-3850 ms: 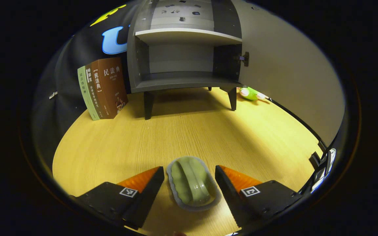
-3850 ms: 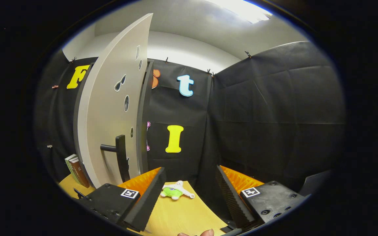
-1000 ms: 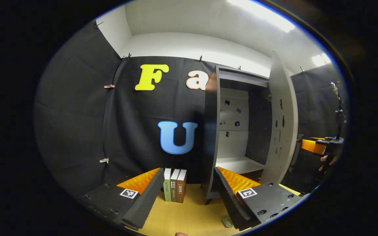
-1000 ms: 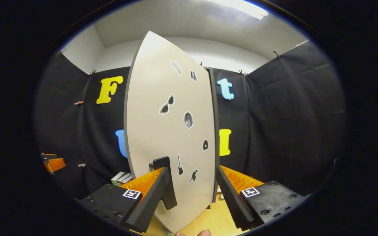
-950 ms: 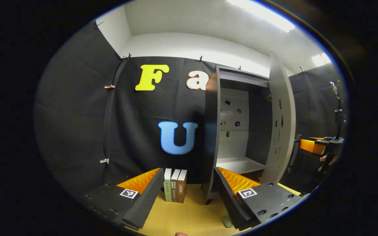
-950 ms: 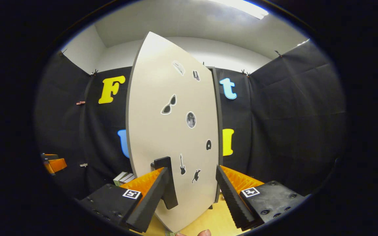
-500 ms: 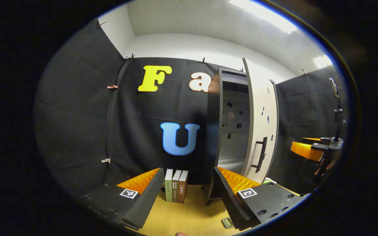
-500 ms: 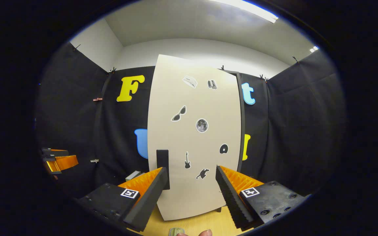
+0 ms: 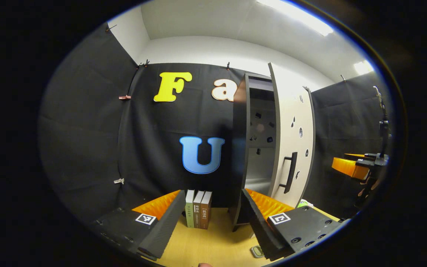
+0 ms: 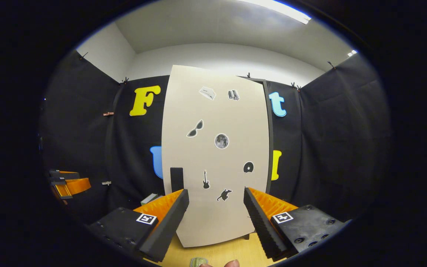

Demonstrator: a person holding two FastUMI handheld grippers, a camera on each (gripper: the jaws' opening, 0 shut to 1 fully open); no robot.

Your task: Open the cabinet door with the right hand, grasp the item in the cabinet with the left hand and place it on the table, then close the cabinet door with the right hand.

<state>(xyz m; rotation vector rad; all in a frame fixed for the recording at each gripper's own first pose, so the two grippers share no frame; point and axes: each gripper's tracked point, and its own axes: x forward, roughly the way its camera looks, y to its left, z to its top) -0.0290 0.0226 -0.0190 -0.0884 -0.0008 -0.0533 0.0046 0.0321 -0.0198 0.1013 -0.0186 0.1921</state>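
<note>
**Door nearly shut, item out on the table**

Since a second ago the tall dark cabinet (image 9: pixel 240 148) has narrowed: its pale sticker-dotted door (image 10: pixel 217 155) has swung most of the way shut, so we are on the closing step. Our right gripper (image 10: pixel 216 215) and left gripper (image 9: pixel 213 218) both gape wide, empty. The left gripper view alone shows the remaining gap; the small green oval dish (image 9: pixel 257 251) lies on the yellow wooden table (image 9: pixel 206 244), near right.

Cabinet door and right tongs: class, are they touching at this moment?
Apart. The left gripper view shows the right tongs off to the side of the door, with dark wall cloth between them.
</note>
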